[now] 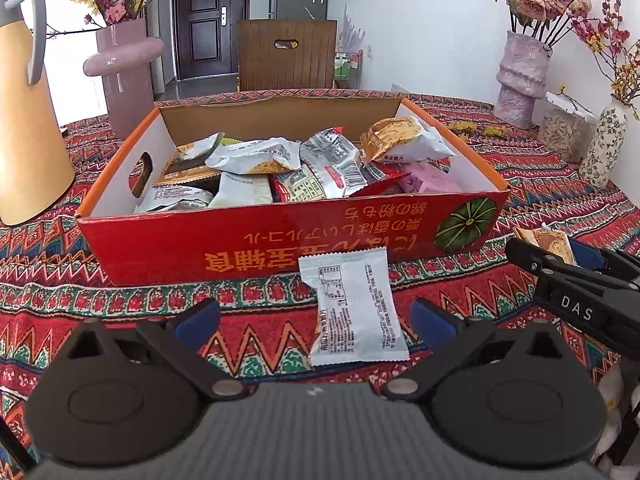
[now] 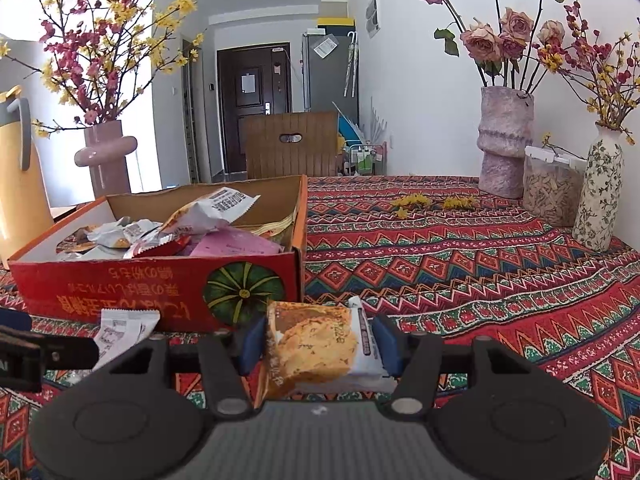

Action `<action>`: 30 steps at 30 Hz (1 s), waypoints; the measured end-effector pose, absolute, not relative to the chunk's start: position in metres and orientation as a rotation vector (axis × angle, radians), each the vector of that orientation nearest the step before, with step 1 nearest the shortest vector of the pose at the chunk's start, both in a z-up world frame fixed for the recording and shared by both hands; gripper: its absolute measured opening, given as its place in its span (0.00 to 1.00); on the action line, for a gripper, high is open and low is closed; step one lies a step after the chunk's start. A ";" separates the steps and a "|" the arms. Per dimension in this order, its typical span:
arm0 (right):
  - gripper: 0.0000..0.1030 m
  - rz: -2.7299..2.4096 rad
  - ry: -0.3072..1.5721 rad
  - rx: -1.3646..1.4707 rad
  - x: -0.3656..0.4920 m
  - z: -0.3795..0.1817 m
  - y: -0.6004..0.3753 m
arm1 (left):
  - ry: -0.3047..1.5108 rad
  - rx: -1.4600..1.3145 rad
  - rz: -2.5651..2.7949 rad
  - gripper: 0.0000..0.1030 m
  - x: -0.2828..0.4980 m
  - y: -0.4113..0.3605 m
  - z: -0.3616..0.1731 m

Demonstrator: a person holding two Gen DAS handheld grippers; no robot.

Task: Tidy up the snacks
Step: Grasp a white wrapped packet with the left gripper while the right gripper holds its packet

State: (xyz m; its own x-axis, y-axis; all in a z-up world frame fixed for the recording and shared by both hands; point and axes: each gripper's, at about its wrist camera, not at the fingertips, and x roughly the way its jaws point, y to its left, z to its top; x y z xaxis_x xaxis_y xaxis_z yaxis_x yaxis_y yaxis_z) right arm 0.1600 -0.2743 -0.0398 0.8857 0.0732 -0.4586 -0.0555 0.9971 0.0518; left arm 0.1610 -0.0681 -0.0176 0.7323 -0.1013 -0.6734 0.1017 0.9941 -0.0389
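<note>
Red cardboard box [image 1: 256,240] sits on the surface [image 2: 460,272], which is covered in a patterned red cloth, lid off, heaped with snack packets [image 1: 280,164] in white, silver, pink and orange wrappers. Left claw [image 1: 316,320] has its blue pads [image 1: 196,320] well apart, gripping nothing; a white packet [image 1: 352,308] lies flat on the cloth between them, printed back facing up, its top edge right against the box's front wall. Can't tell if either pad touches it; looks like gaps on both sides. Right claw [image 2: 320,344] is clamped on an orange-and-white snack packet [image 2: 316,344], blue pads pressing on both sides, packet held just off the cloth near the box's front right corner by the green pumpkin picture [image 2: 242,288]. In the left view the right claw [image 1: 540,252] comes in from the right edge with that same packet [image 1: 548,244] between its fingers. Yellow jug [image 1: 28,120] with a grey handle stands left of the box. Pink vase [image 1: 124,76] with flowering branches behind it. Right side of the surface: textured pink vase of roses [image 2: 504,140], clear tub of seeds [image 2: 552,188], floral bottle vase [image 2: 600,192], all well apart from the box. A few yellow petals [image 2: 432,202] scattered on the cloth. Wooden chair [image 1: 286,54] beyond the far edge, dark door [image 2: 252,104] behind.
</note>
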 end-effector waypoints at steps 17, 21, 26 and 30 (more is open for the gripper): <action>0.55 0.083 0.465 0.058 0.157 -0.039 -0.278 | 0.825 0.020 -0.075 0.82 0.190 -0.094 -0.038; 0.55 0.083 0.465 0.058 0.158 -0.039 -0.277 | 0.822 0.029 -0.080 0.68 0.189 -0.098 -0.039; 0.55 0.082 0.466 0.058 0.158 -0.039 -0.278 | 0.810 0.023 -0.107 0.43 0.187 -0.098 -0.036; 0.55 0.081 0.465 0.059 0.158 -0.039 -0.278 | 0.801 0.031 -0.116 0.40 0.183 -0.100 -0.036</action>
